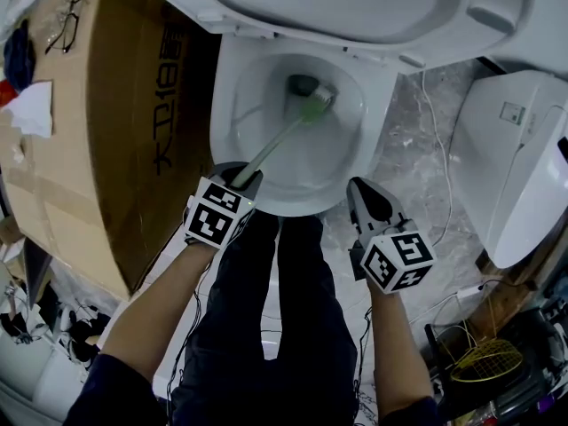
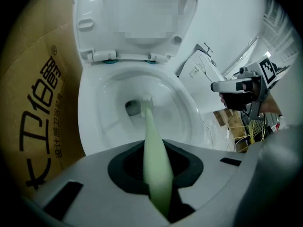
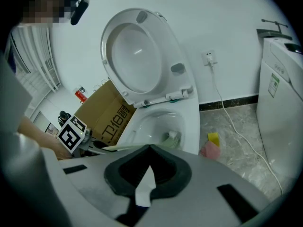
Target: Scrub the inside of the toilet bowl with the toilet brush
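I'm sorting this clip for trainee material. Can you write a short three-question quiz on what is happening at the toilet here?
1. True or false: the left gripper is shut on the handle of the toilet brush.
2. Where is the brush head? A) on the floor B) inside the toilet bowl C) on the cardboard box
3. Fill in: the right gripper holds ____.
Key: 1 true; 2 B; 3 nothing.

Dim even light, fisheye edges, dark vignetting
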`<state>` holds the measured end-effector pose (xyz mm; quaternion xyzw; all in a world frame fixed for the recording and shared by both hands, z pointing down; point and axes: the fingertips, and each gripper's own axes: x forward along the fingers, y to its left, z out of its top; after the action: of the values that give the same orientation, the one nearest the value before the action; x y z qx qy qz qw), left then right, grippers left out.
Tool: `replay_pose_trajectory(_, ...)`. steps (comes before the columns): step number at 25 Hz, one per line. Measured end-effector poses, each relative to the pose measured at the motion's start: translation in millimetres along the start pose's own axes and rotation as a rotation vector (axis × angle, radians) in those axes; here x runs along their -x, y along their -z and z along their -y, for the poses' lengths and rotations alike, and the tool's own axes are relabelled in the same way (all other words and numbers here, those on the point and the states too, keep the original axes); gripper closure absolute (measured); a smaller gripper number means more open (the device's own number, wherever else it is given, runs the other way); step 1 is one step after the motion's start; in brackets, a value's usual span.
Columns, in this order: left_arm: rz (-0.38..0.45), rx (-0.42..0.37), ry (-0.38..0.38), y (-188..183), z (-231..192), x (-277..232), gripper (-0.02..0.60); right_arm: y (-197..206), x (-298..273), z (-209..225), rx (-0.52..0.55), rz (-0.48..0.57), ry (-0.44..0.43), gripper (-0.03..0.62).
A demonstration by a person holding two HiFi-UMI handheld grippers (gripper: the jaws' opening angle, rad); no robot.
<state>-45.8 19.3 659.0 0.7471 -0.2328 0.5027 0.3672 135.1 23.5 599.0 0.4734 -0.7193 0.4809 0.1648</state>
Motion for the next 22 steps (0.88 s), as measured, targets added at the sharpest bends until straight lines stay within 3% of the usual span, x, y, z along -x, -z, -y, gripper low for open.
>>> replay_pose_trajectory(22, -0.065, 0.019, 0.025, 64.5, -5.5, 13.9, 0.502, 15.2, -21.1, -31.0, 0.043, -0.049, -0.037, 0.591)
